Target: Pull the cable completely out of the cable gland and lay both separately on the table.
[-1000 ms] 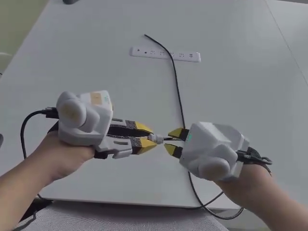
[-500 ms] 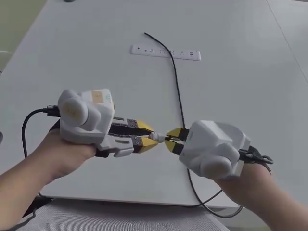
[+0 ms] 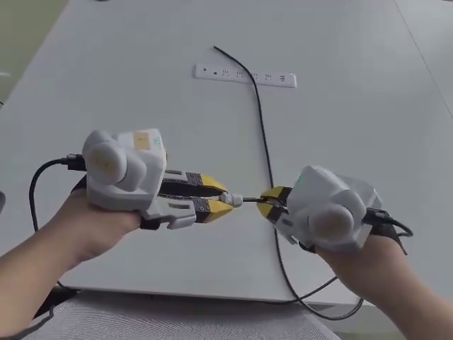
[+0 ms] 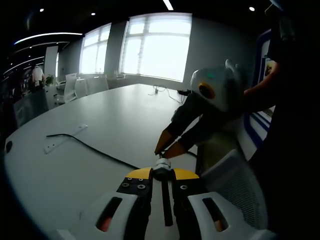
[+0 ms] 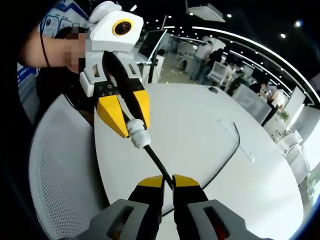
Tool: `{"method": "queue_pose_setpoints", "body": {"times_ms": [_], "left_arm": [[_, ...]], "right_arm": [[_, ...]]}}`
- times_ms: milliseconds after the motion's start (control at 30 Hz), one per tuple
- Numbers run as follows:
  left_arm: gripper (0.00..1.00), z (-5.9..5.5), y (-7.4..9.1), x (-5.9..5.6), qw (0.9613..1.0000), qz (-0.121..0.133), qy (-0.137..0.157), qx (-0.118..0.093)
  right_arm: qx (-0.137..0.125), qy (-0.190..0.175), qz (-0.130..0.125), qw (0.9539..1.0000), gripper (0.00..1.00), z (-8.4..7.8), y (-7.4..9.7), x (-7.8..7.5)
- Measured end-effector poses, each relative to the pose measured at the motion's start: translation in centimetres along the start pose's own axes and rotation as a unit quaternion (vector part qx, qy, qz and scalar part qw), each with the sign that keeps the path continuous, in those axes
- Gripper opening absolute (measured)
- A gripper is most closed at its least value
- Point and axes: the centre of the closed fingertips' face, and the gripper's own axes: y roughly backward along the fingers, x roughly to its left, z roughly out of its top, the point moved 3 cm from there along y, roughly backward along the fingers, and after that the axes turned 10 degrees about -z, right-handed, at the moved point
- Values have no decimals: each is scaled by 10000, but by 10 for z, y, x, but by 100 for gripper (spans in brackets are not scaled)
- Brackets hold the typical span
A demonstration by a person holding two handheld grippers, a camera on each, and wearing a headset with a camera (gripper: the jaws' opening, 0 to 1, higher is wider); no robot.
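Note:
A small white cable gland (image 3: 231, 200) is held above the near edge of the white table (image 3: 141, 106), with my left gripper (image 3: 225, 201) shut on it. In the left gripper view the cable gland (image 4: 161, 165) sits between the yellow tips of my left gripper (image 4: 161, 173). A short black cable (image 3: 250, 201) runs out of the gland to my right gripper (image 3: 267, 202), which is shut on it. In the right gripper view the black cable (image 5: 156, 160) stretches taut from the cable gland (image 5: 136, 132) down into my right gripper (image 5: 168, 181).
A white power strip (image 3: 244, 76) lies flat further back on the table. Its black cord (image 3: 262, 134) runs forward across the table, under my right gripper, and over the near edge. A grey mesh chair seat (image 5: 55, 170) is below the table edge.
My right gripper has moved to the right, away from the left one, and more black cable now shows between the gland and its tips. The left gripper has held still.

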Motion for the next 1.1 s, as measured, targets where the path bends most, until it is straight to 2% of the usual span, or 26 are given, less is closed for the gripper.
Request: {"method": "queue_pose_setpoints", "body": {"times_ms": [300,433,500,600,800,867,900,933,967,1000,1100], "left_arm": [[15,1,1,1,10000,22,-63,25],[15,1,2,2,10000,33,-64,33],[15,0,2,2,10000,33,-64,41],[15,0,3,2,10000,33,-51,44],[15,-1,2,1,9999,47,-50,77],[15,-2,2,2,9999,57,-74,116],[15,-2,2,2,9999,57,-75,114],[15,-2,1,2,9999,55,-62,112],[15,-3,1,2,9999,49,-59,122],[15,-3,0,2,9999,38,-50,131],[15,-3,0,2,9999,31,-33,114]], "right_arm": [[66,-626,77,9980,1,-10,-6,-1],[180,-881,63,9959,1,-19,-9,-3],[236,-1217,98,9922,1,-24,-10,-3],[296,-1475,148,9885,1,-31,-13,-3],[512,-2079,222,9766,1,-44,-19,-2],[607,-2278,253,9715,1,-48,-21,-1],[719,-2492,274,9654,1,-53,-22,-1],[724,-2619,314,9619,1,-53,-22,0],[772,-2800,384,9561,2,-55,-22,2],[763,-2857,376,9545,2,-55,-23,1],[740,-2859,371,9547,2,-55,-22,1]]}}
